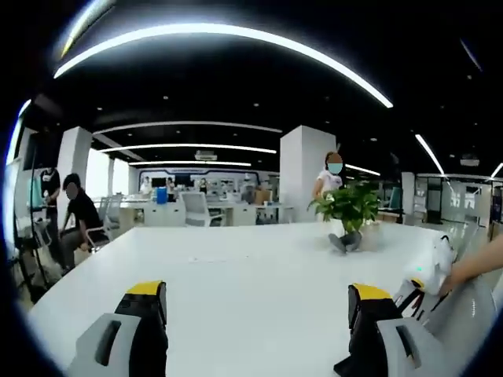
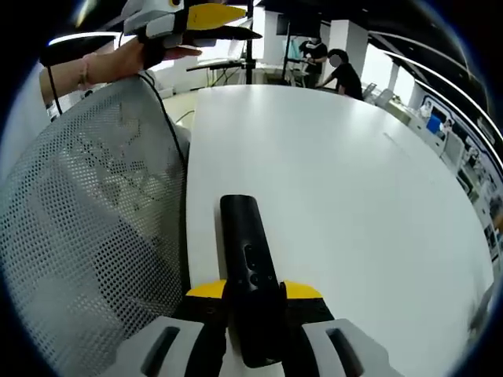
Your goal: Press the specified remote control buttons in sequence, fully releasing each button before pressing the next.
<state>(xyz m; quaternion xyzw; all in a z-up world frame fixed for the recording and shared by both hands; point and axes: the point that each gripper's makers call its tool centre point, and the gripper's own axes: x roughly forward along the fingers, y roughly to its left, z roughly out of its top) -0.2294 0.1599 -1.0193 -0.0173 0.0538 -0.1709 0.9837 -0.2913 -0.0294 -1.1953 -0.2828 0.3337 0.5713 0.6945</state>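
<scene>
Right gripper view: right gripper (image 2: 253, 302) clamped on a black remote control (image 2: 248, 271), which juts forward over the white tabletop (image 2: 354, 188); mesh chair back (image 2: 86, 236) to its left. Left gripper view: left gripper (image 1: 255, 302) jaws apart, nothing between; potted plant (image 1: 348, 210) ahead-right, leaves filling its pot.

Open-plan office — desks (image 1: 206, 210), mesh chair (image 2: 86, 228); long white table (image 1: 251, 275)
</scene>
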